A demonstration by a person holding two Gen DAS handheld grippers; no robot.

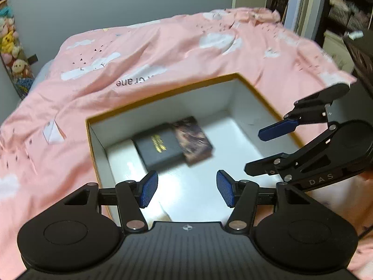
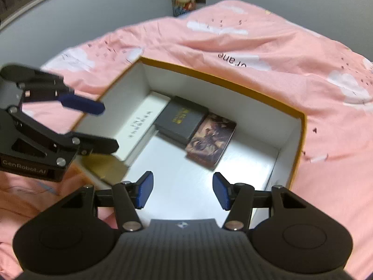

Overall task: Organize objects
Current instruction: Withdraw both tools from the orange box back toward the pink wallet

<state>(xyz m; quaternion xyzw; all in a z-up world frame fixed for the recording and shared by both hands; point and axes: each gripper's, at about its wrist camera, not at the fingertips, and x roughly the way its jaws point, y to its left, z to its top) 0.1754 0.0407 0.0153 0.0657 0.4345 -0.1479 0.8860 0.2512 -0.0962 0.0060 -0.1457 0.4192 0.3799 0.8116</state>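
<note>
An open box with a mustard rim [image 1: 163,92] [image 2: 209,74] and white inside lies on a pink bedcover. In it lie a black box with gold lettering [image 1: 160,149] [image 2: 180,119], a picture-printed box [image 1: 194,138] [image 2: 211,137] against it, and a long white box [image 2: 142,121] by the left wall. My left gripper [image 1: 186,190] [image 2: 109,126] hangs open above the box's near-left part, holding nothing. My right gripper [image 2: 183,190] [image 1: 263,149] hangs open over the near-right part, with nothing between its blue pads [image 2: 145,190].
The pink bedcover [image 1: 163,46] with white clouds spreads all around the box. Plush toys [image 1: 9,44] hang by the grey wall. Dark shelves and a doorway [image 1: 338,11] stand beyond the bed. A brownish card piece [image 2: 105,168] lies at the box's near-left corner.
</note>
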